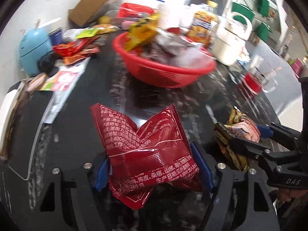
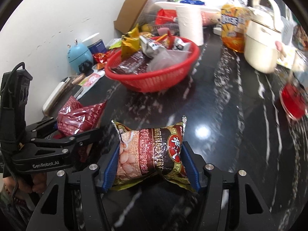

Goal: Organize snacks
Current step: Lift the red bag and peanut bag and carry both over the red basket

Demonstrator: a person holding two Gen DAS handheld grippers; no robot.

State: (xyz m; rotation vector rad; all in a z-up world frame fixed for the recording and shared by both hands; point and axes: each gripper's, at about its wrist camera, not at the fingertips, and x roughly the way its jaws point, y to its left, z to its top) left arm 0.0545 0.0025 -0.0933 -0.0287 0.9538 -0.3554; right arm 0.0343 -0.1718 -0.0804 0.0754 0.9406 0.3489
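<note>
My left gripper (image 1: 153, 168) is shut on a red snack packet (image 1: 146, 150) with white print, held above the black marble counter. It also shows at the left of the right wrist view (image 2: 77, 118). My right gripper (image 2: 151, 158) is shut on a brown and gold snack packet (image 2: 152, 150); it shows at the right of the left wrist view (image 1: 241, 132). A red plastic basket (image 1: 163, 73), holding several snack packets, stands ahead on the counter; in the right wrist view the basket (image 2: 154, 77) is ahead and slightly left.
Loose snack packets (image 1: 77, 50) lie left of the basket near a blue round gadget (image 2: 79, 55). A cream pot (image 2: 261, 46), an orange bottle (image 2: 232, 28), a paper roll (image 2: 189, 25), a cardboard box (image 2: 134, 7) and a red-filled glass (image 2: 293, 102) stand around.
</note>
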